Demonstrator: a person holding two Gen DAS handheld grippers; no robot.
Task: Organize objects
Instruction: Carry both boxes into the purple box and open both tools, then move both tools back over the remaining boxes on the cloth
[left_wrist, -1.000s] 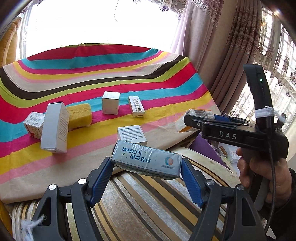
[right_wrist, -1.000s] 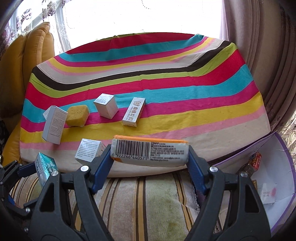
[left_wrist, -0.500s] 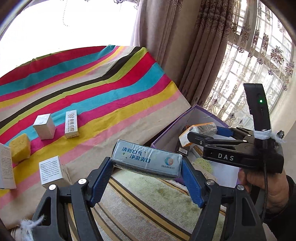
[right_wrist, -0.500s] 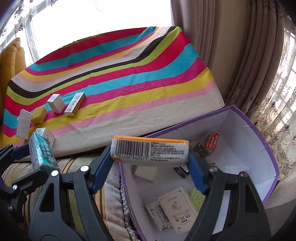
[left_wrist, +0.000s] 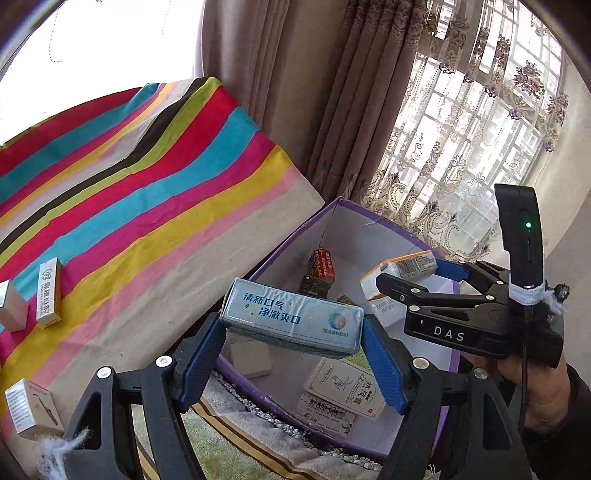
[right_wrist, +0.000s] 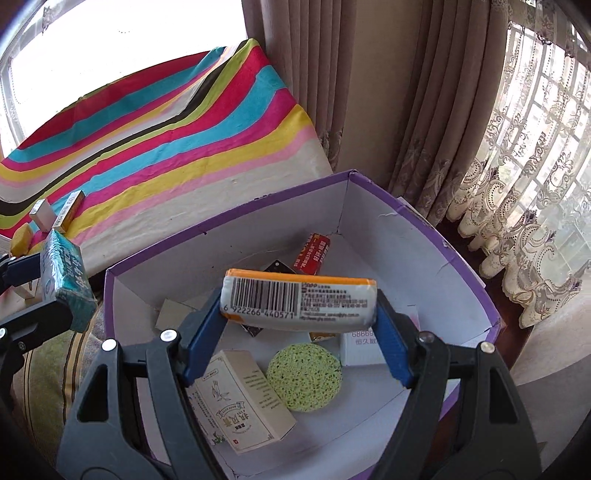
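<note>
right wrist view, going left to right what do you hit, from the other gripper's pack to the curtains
teal foil-wrapped pack in the left gripper → cream herbal-print carton in the purple box → round green sponge → white lace curtain

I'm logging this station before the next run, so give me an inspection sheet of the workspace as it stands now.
Surface: striped cloth with small boxes left on it.
Job's things: purple box holds cartons and a green sponge.
Clutter: nothing seen.
Grippers: left gripper shut on a silver-blue pack; right gripper shut on an orange-edged barcode pack, over the box.
Cables: black cable at the right gripper.
Surroundings: curtains, lace window.
</note>
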